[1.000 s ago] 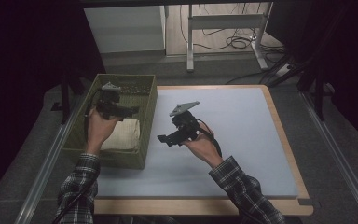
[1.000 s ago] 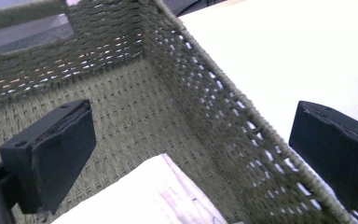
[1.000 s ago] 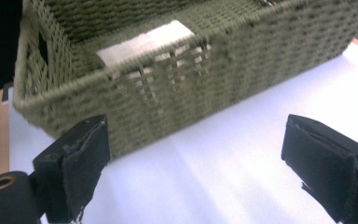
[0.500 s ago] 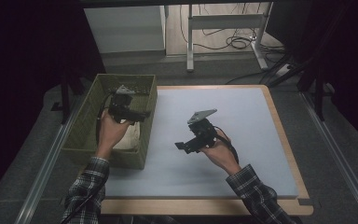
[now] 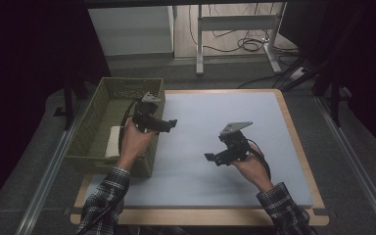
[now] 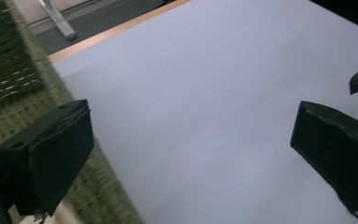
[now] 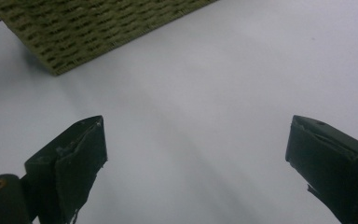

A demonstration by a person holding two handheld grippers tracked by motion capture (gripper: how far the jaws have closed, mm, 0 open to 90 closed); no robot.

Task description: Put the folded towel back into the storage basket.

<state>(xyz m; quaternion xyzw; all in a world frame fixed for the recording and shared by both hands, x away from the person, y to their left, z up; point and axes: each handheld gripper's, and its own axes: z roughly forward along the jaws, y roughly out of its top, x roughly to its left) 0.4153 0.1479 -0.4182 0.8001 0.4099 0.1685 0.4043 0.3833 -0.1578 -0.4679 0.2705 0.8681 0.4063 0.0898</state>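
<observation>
1. Now, in the high view, the left gripper (image 5: 169, 124) hangs over the right-hand wall of the green basket (image 5: 89, 133), its tips pointing toward three o'clock out over the tabletop (image 5: 274, 122).
2. Its fingers (image 6: 51, 163) are released: in the left gripper view the two black pads stand wide apart with nothing between them, only the pale blue mat beneath.
3. At nine o'clock in that same view the woven basket wall (image 6: 14, 93) runs just beside and under the near pad.
4. The right gripper (image 5: 210, 157) is held above the mat at about five o'clock from the basket, well apart from it, tips pointing toward nine o'clock.
5. Its fingers (image 7: 74, 158) are likewise released, spread wide over bare mat in the right gripper view, grasping nothing.
6. The basket's corner (image 7: 84, 32) shows at eleven o'clock in the right gripper view, apart from the pads.
7. Inside the basket, a pale folded cloth (image 5: 112, 147) lies on the floor against the near end, at about seven o'clock from the left gripper; neither gripper touches it.
8. The basket stands at the tabletop's left edge, at nine o'clock of the mat, partly overhanging the wooden border.
9. Plaid sleeves (image 5: 103, 205) enter from six o'clock.
</observation>
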